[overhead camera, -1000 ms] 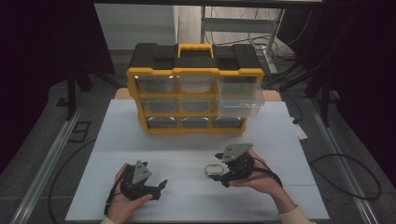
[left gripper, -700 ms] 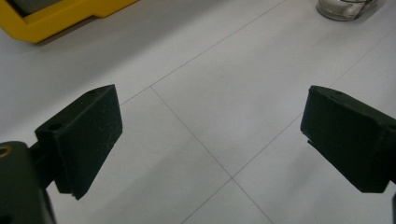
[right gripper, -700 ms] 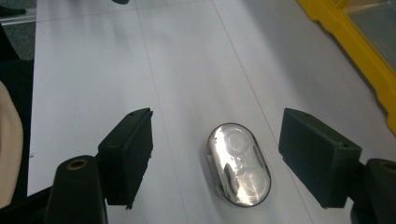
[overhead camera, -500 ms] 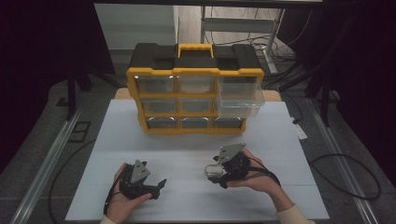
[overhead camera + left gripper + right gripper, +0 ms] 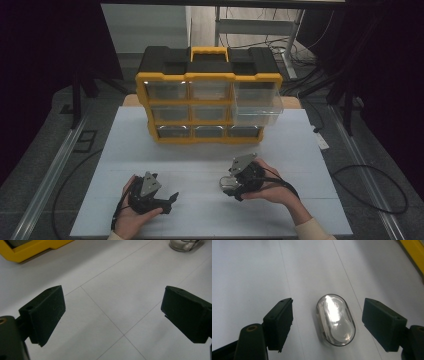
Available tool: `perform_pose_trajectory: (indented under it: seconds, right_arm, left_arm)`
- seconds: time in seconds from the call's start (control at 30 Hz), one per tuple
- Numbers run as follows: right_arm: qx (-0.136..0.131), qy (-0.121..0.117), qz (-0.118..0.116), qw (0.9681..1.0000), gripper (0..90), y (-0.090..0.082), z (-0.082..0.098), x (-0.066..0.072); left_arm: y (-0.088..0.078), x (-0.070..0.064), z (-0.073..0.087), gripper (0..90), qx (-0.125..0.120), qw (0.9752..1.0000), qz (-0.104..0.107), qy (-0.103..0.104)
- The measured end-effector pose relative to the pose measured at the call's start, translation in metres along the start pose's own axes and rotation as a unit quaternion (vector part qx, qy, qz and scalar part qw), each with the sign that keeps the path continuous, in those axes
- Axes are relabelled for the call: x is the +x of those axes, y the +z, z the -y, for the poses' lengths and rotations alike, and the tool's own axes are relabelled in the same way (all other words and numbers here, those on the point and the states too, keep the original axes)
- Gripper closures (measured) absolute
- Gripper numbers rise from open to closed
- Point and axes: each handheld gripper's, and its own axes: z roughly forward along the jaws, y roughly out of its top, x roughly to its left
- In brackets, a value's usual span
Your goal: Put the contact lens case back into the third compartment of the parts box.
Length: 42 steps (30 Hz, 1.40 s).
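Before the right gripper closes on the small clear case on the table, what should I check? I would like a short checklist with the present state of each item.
1. Right gripper jaws are open wide enough: ok, they stand apart on both sides of the clear case.
2. Case lies between the jaws: ok, roughly centred, with a gap at each pad.
3. Pads are not yet pressing on the case: ok.
4. Case lies flat on the white table: ok.
5. Left gripper is out of the way: ok, open over bare table, with nothing between its jaws.
6. A drawer of the yellow organizer is open to receive the case: ok, the upper right drawer is pulled out; what it holds, cannot tell.
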Motion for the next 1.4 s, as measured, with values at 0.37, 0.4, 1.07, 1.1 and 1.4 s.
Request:
perform_pose_trajectory:
  seconds: [0.37,0.4,1.07,1.1,1.4]
  right_arm:
    - [0.024,0.001,-0.006,0.9997,24.5,0.015,0.001,-0.009]
    - [0.025,0.001,-0.007,0.9997,24.5,0.017,0.001,-0.01]
    - [0.059,0.018,-0.025,0.9978,27.0,0.039,0.007,-0.02]
    - [0.057,0.021,-0.03,0.9977,27.4,0.039,0.007,-0.021]
    - [0.052,-0.002,-0.037,0.998,49.3,0.034,0.008,-0.021]
  left_arm:
    - [-0.001,0.002,0.0,6.1,0.0,1.0,-0.002,-0.004]
    - [0.0,0.002,0.0,6.1,0.001,1.0,-0.002,-0.003]
    - [0.001,0.001,0.0,6.1,0.003,1.0,-0.002,0.0]
    - [0.0,0.002,0.0,6.1,0.003,1.0,-0.002,0.001]
    - [0.001,0.001,0.0,6.1,0.004,1.0,-0.002,0.001]
